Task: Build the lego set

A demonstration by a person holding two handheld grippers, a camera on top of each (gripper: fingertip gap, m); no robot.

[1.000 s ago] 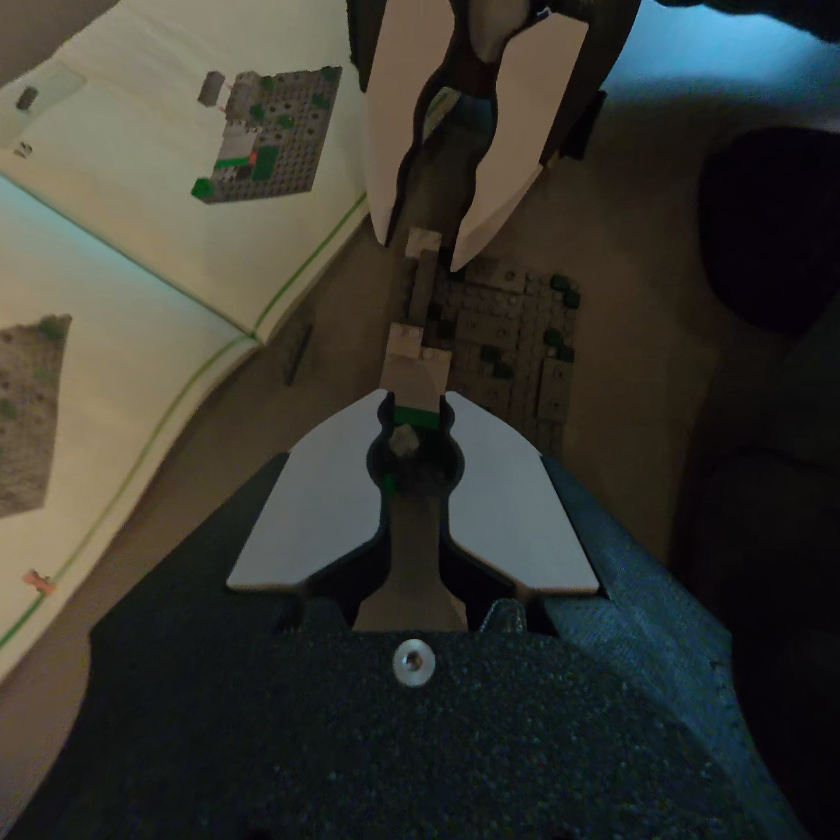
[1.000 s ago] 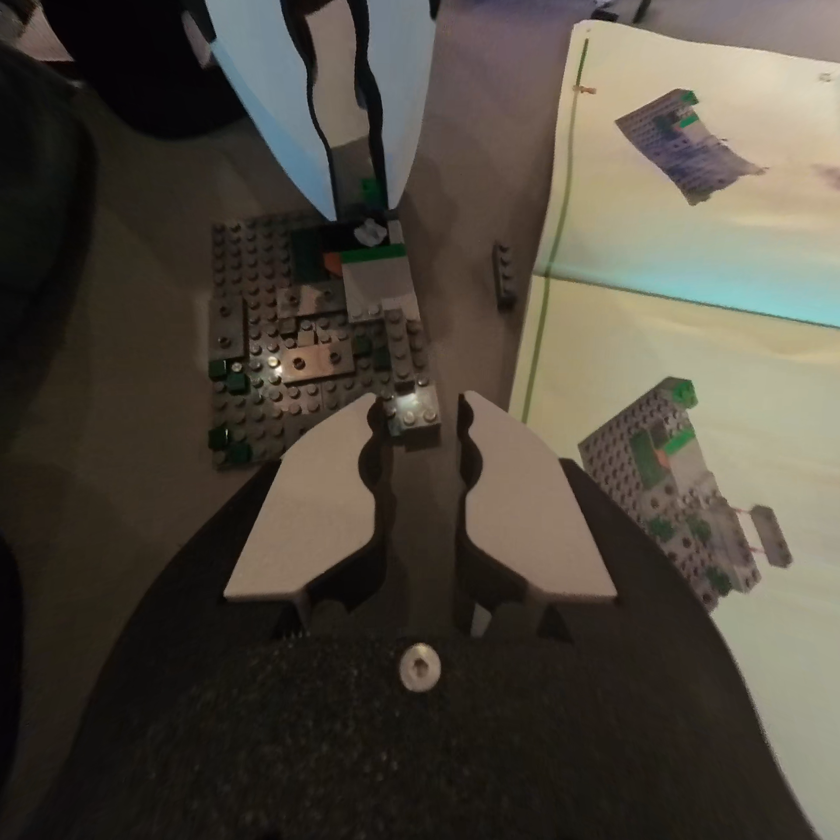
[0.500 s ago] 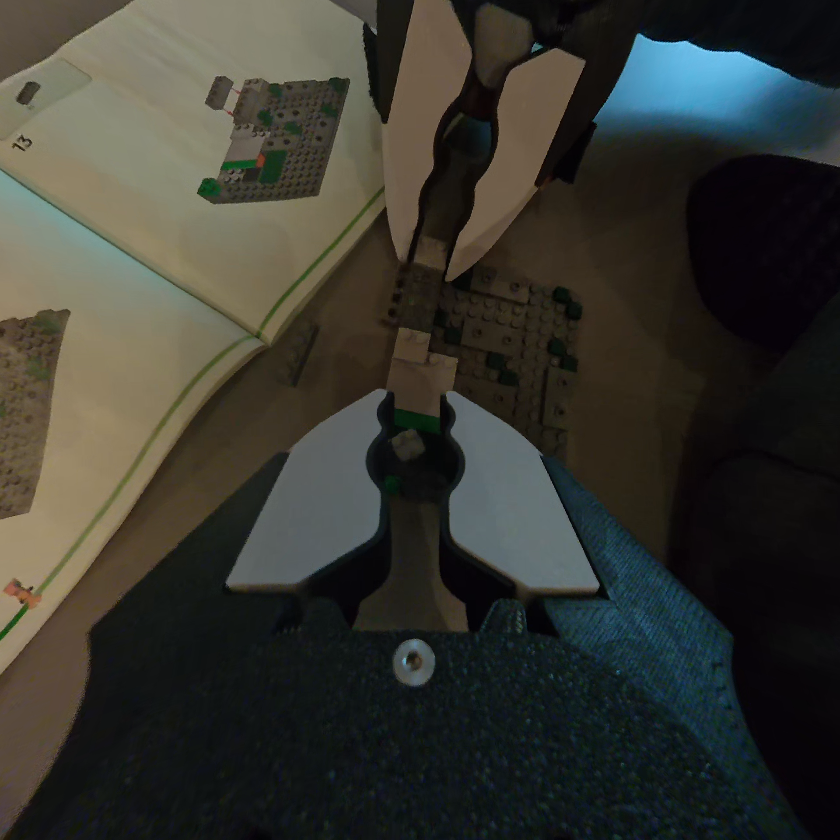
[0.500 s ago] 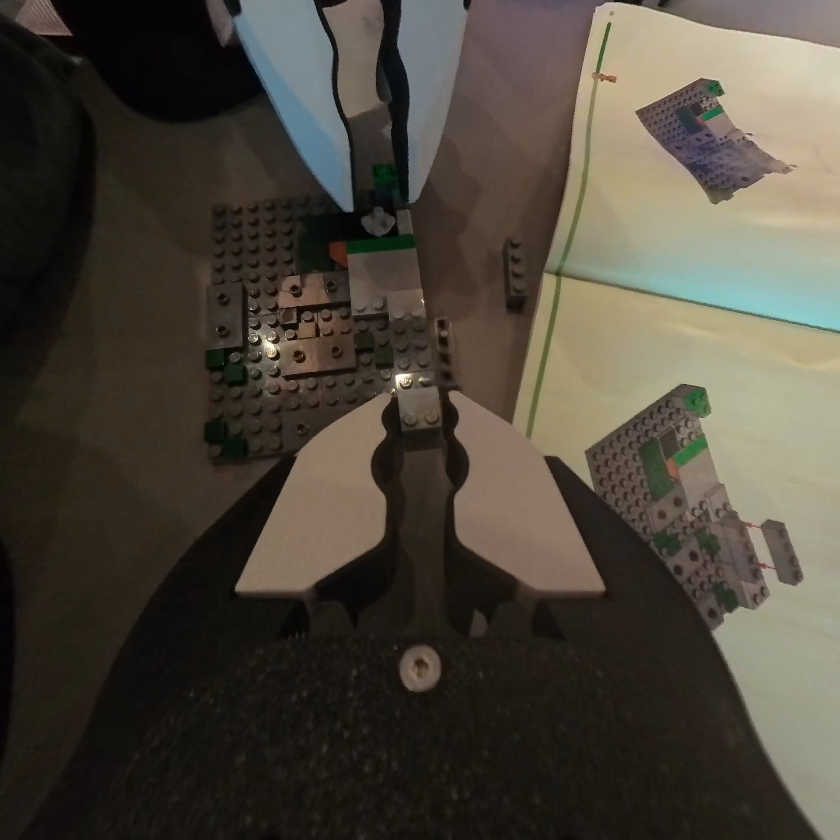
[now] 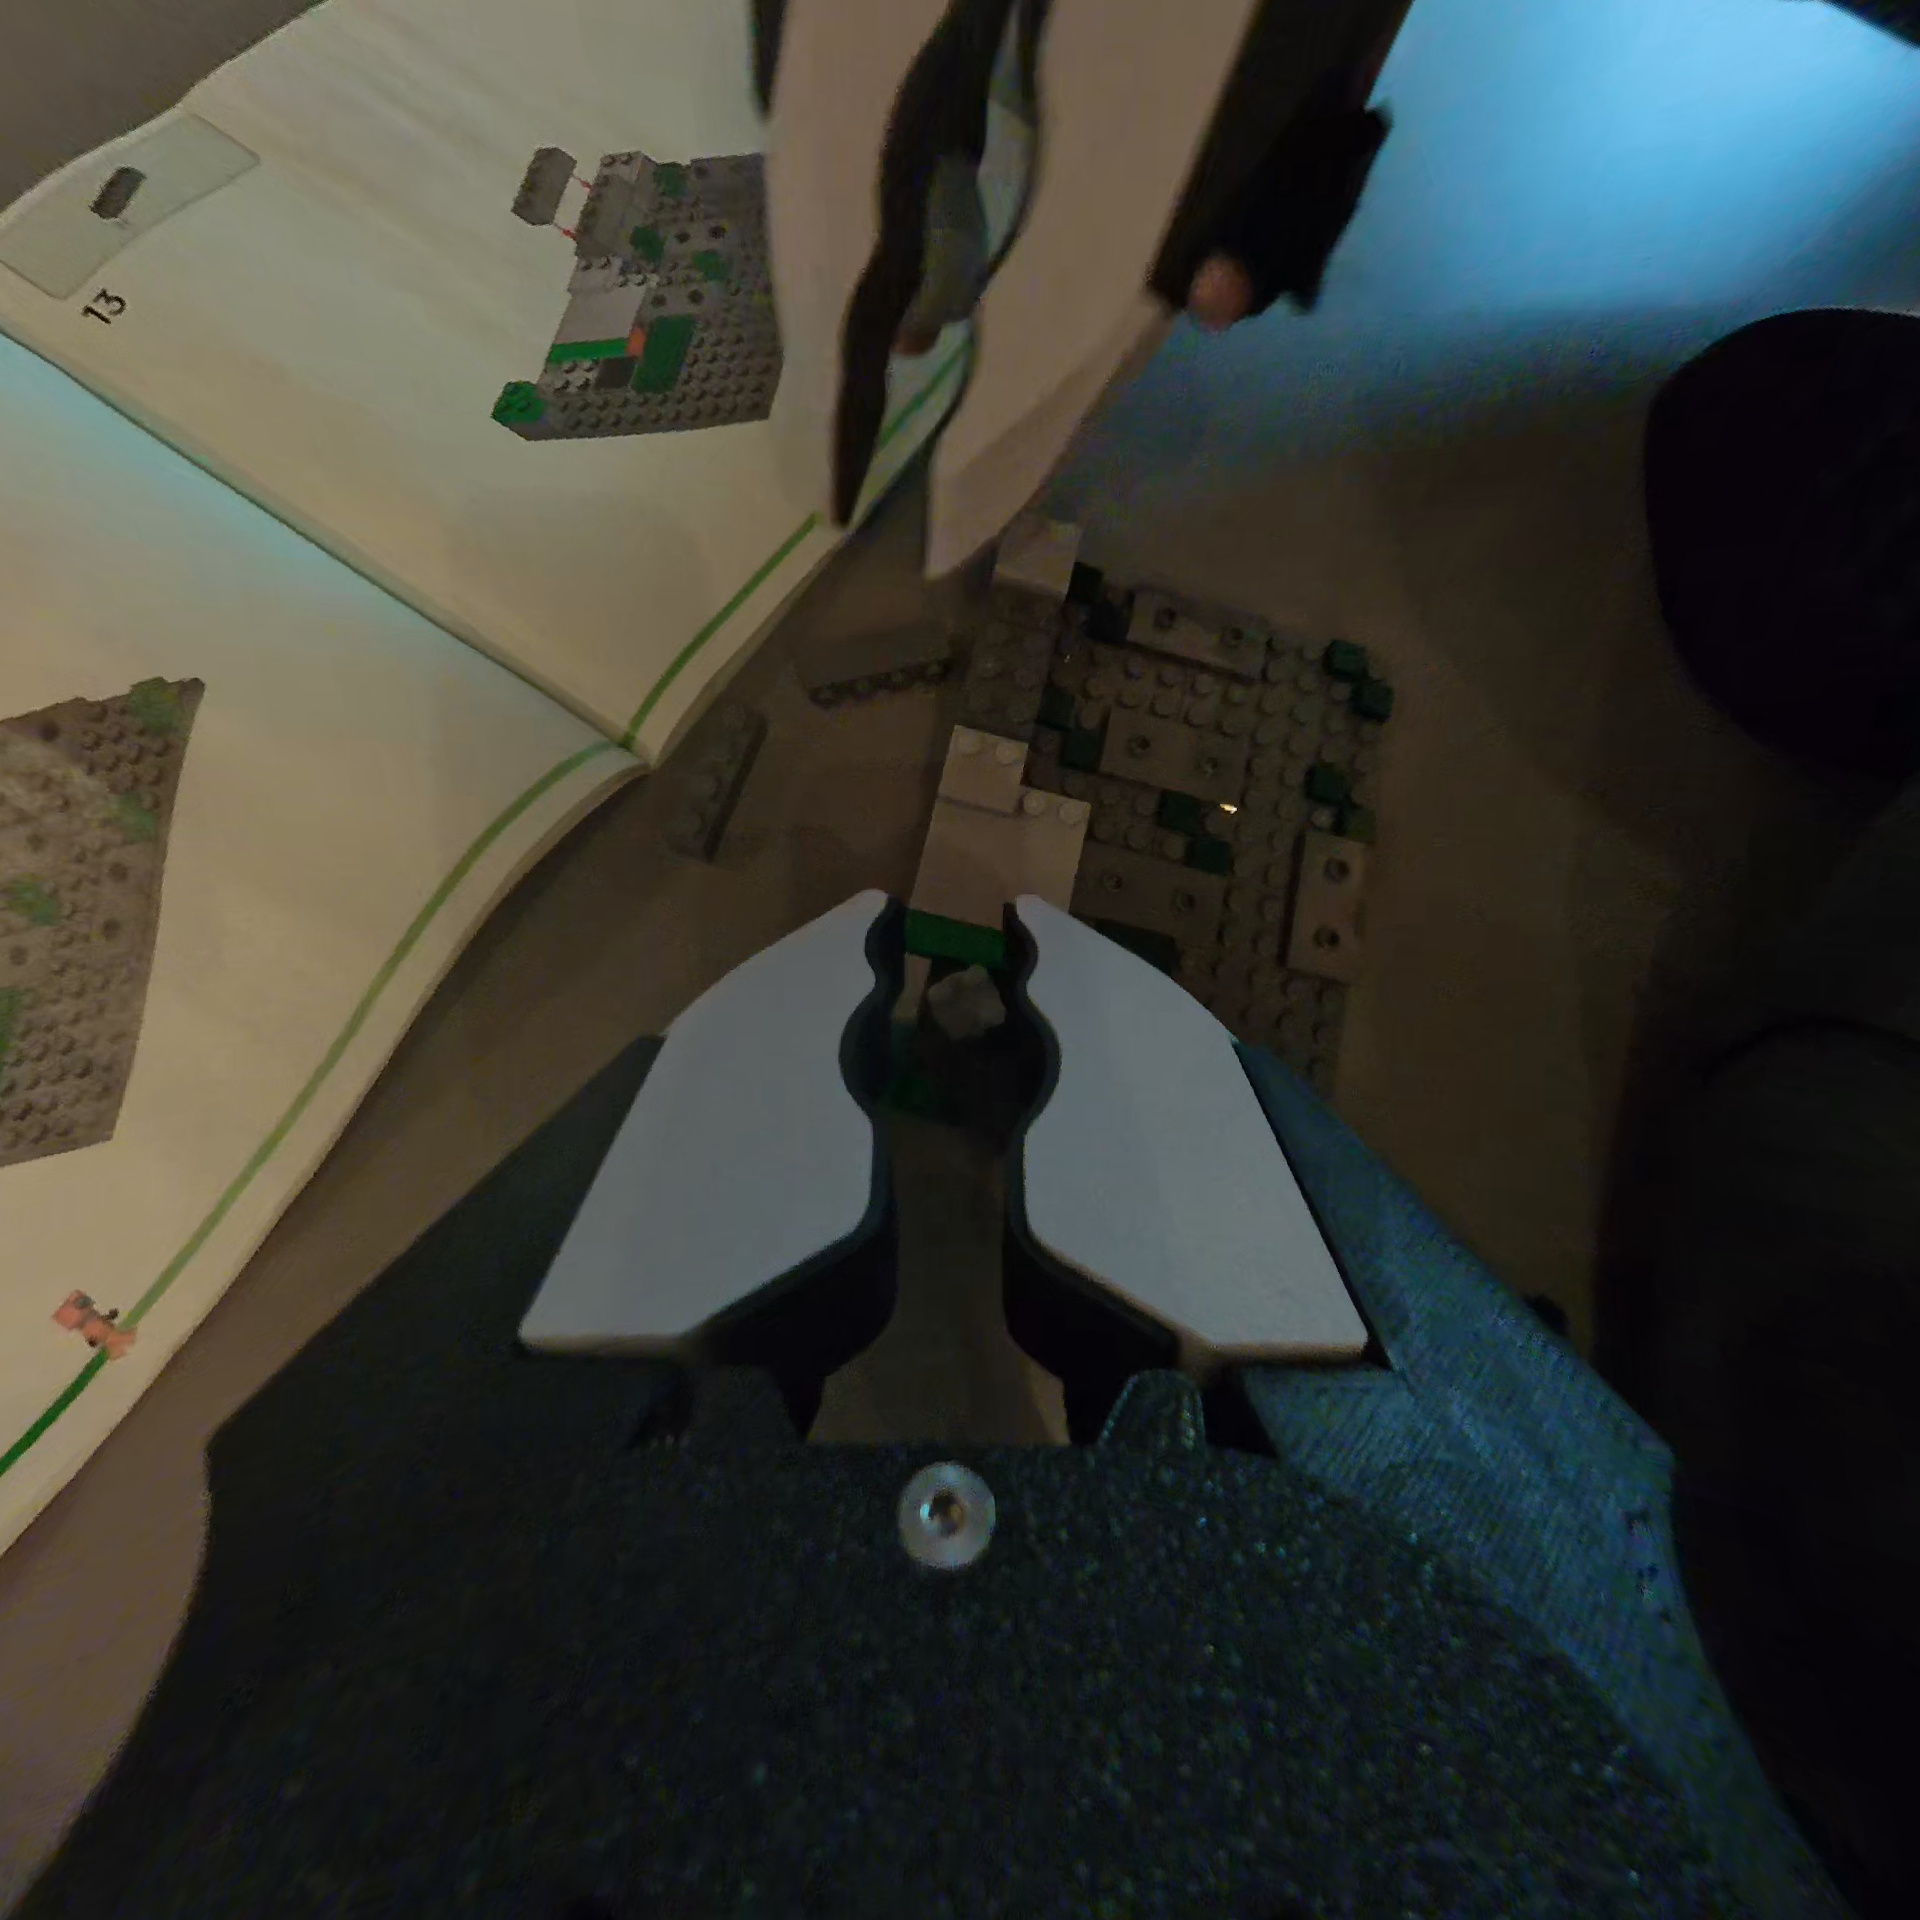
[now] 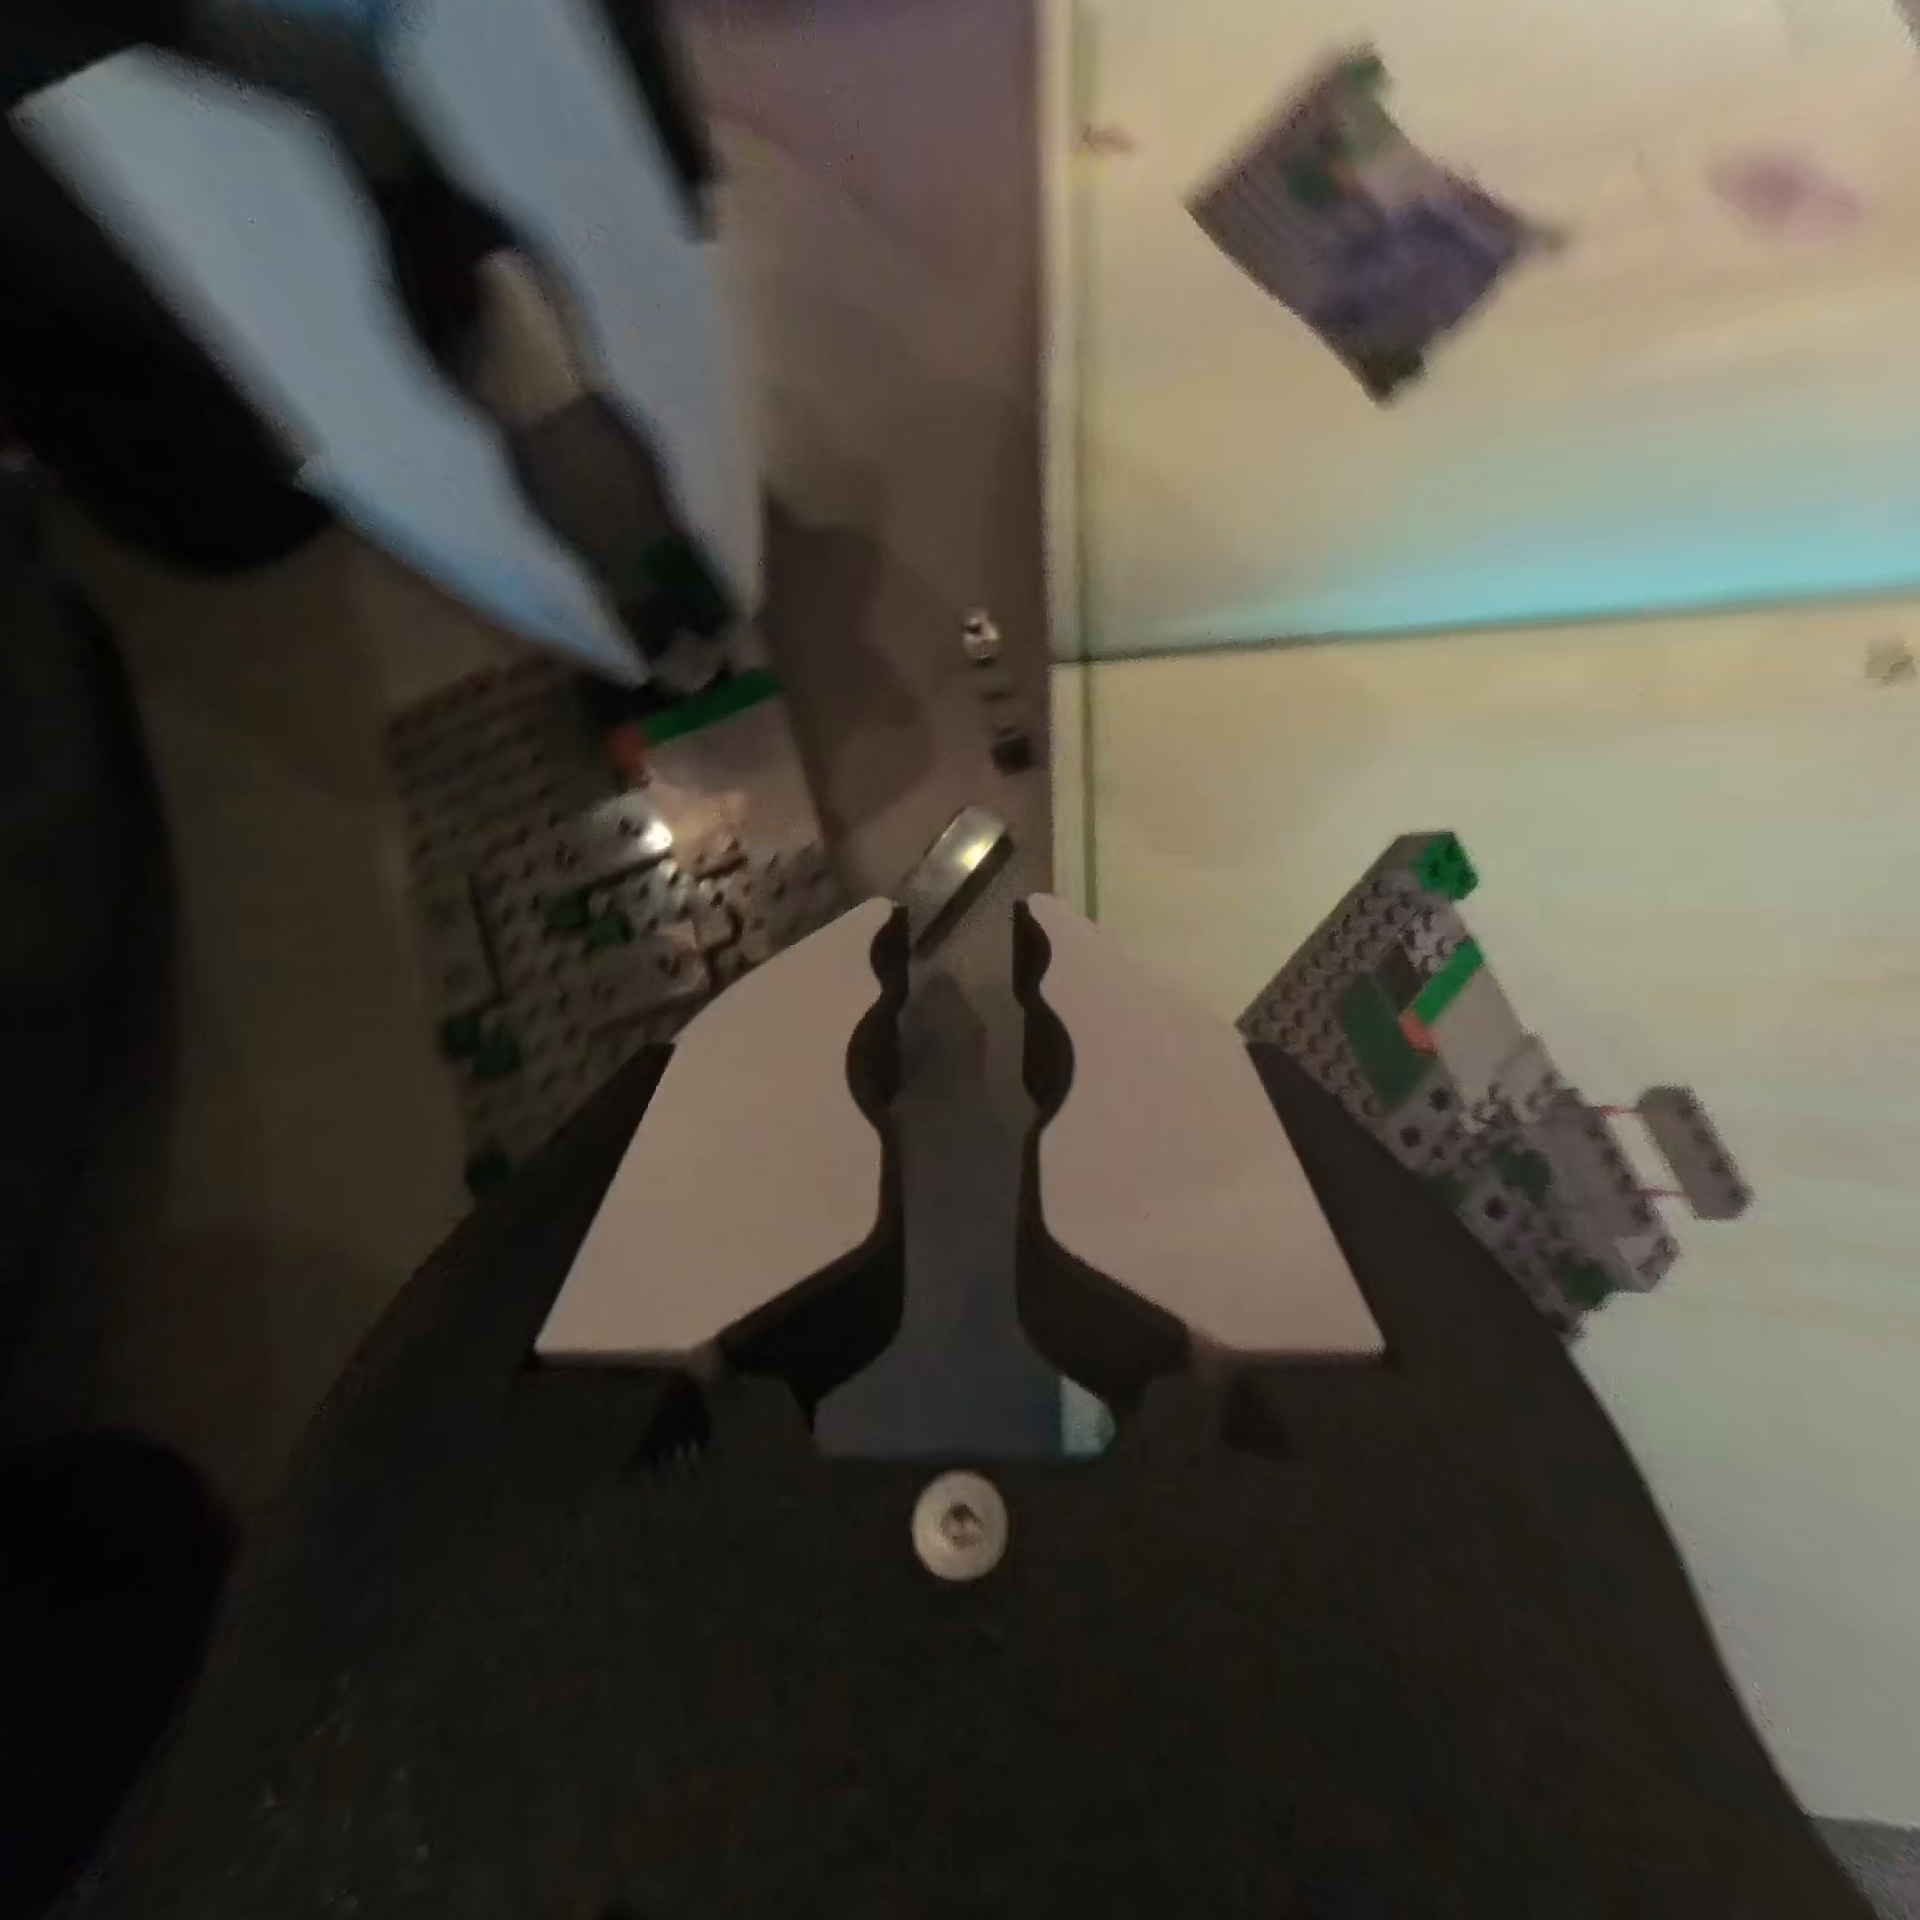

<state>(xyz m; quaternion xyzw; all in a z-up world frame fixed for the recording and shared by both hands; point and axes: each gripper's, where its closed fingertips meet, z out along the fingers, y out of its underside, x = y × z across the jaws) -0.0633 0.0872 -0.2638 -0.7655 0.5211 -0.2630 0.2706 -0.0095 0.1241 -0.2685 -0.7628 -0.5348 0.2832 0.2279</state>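
Note:
The lego build, a grey studded baseplate [image 5: 1174,748] with grey and green pieces, lies on the brown table and also shows blurred in the right wrist view [image 6: 582,883]. My left gripper [image 5: 951,920] is shut on its near edge, at a green piece. My right gripper [image 6: 956,914] has its jaws close together and hovers off the plate's far corner, also seen in the left wrist view [image 5: 894,535]. A dark grey long brick [image 5: 883,665] lies tilted beside the plate, just past the right fingertips [image 6: 961,857]; I cannot tell if it is gripped. A light grey brick [image 5: 1039,551] sits on the far corner.
The open instruction booklet [image 5: 364,520] lies beside the plate and fills the right of the right wrist view [image 6: 1455,727]. A small dark brick [image 5: 717,779] lies loose between the booklet and the plate. Dark bulky objects [image 5: 1787,520] stand on the plate's other side. From the left gripper's tips to the small dark brick [image 5: 717,779] is close to 5 cm. My right wrist view [image 6: 1003,690] looks at it from another angle.
My right gripper closed at the light grey corner brick, then pulled up and away toward the booklet. The long dark brick came off the plate's edge and lies tilted. My left gripper held still.

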